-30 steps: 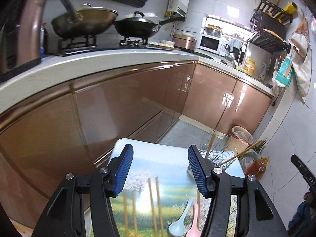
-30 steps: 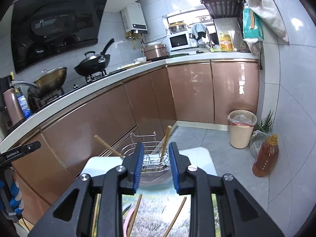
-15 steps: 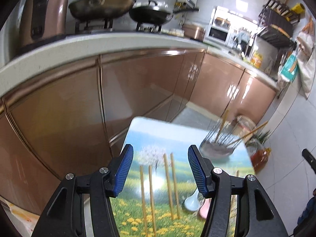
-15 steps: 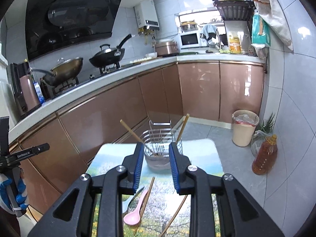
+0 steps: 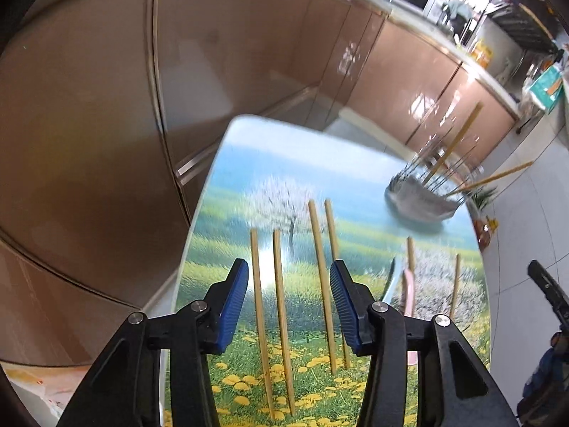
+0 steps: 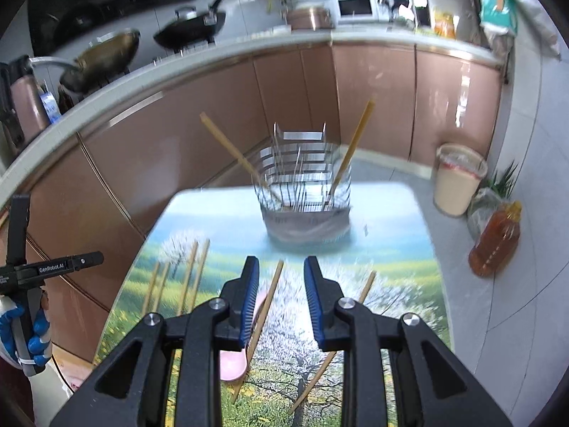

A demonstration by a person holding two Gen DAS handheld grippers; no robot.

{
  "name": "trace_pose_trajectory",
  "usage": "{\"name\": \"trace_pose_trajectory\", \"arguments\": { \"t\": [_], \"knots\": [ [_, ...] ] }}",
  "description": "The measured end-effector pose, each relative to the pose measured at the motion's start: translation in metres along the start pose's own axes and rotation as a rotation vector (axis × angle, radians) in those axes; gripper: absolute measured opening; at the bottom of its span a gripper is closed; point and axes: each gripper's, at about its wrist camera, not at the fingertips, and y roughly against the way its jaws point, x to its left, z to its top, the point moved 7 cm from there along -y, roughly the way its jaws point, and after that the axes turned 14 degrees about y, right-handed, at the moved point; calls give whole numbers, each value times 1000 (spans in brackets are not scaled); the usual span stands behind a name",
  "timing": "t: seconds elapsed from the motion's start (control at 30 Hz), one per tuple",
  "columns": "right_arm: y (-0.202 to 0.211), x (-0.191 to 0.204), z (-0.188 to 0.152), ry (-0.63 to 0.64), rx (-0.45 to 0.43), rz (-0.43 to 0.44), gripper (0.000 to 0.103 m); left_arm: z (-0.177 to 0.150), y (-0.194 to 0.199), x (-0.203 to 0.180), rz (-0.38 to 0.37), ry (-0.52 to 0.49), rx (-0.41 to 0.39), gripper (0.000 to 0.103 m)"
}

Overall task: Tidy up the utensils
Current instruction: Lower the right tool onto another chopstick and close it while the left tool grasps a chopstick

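While wooden chopsticks (image 5: 281,320) lie straight on glossy table (image 5: 249,163) | wire basket (image 6: 306,185) upright | both fingers released, empty.

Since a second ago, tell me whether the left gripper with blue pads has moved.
Yes. The left gripper has come down toward the landscape-printed table, its jaws just closing somewhat, empty, over the wooden chopsticks; the stove counter left view.
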Motion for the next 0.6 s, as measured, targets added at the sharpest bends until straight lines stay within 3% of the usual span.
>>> {"name": "trace_pose_trajectory", "arguments": {
  "t": [0.2,0.6],
  "knots": [
    [-58,2,-20,-9,105,46,25,-5,-55,4,5,34,134,43],
    [-130,11,-31,-8,230,77,24,-7,-111,-1,41,43,232,38]
  ]
}}
